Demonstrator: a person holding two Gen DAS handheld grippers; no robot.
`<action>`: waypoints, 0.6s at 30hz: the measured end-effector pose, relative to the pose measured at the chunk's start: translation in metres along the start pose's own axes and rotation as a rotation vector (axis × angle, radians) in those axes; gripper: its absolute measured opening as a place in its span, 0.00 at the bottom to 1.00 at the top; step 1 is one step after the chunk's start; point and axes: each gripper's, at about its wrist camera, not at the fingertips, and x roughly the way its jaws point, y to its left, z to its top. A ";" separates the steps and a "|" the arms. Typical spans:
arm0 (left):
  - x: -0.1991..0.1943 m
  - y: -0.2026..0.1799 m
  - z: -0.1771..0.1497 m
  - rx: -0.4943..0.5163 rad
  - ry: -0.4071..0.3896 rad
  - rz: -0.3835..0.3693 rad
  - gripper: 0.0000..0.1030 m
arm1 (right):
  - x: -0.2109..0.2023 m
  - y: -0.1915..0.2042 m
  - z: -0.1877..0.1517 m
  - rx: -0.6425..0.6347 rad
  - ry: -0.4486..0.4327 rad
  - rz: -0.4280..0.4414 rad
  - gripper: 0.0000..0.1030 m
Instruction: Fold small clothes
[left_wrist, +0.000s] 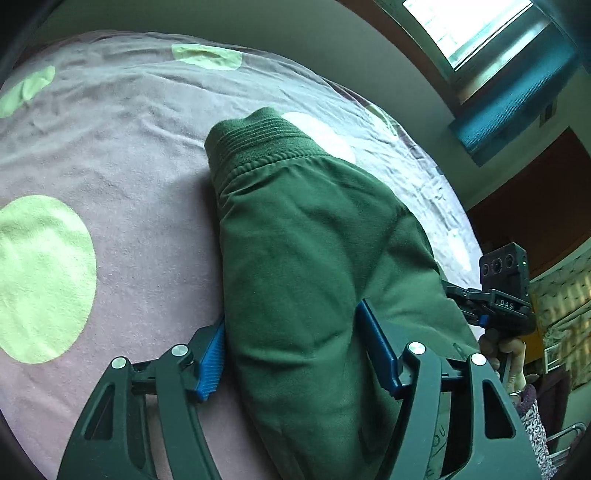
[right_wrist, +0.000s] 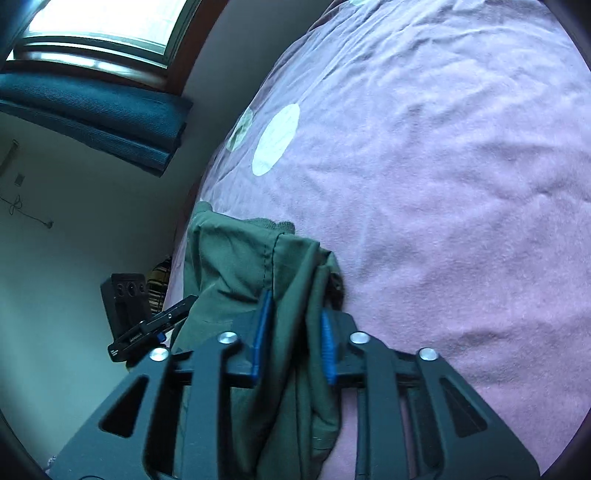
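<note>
- The green garment (left_wrist: 314, 258) lies bunched on the bed (left_wrist: 110, 155), on its pink cover with pale green spots, ribbed cuff farthest from both grippers.
- The left gripper (left_wrist: 291, 354) straddles a wide fold of the garment, its blue pads touching the cloth on both sides.
- The right gripper (right_wrist: 293, 339) is clamped on a gathered edge of the garment (right_wrist: 258, 266).
- A window (right_wrist: 103, 22) sits above the garment, beyond the bed's edge.

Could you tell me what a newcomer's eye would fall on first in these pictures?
A dark green garment fills the middle, its ribbed band lying on a pink bedspread with pale green dots. The right gripper pinches a bunched fold of it; the left gripper straddles a wider part, blue pads at either side.
</note>
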 end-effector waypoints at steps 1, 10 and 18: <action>0.000 0.000 0.000 -0.002 0.000 0.000 0.64 | -0.001 -0.001 0.000 0.002 -0.003 0.006 0.20; 0.002 0.000 0.005 -0.010 -0.002 0.005 0.64 | -0.012 -0.011 -0.003 0.023 -0.022 0.030 0.20; -0.013 0.004 -0.001 -0.032 -0.004 -0.040 0.72 | -0.049 -0.005 -0.031 0.028 -0.049 0.082 0.65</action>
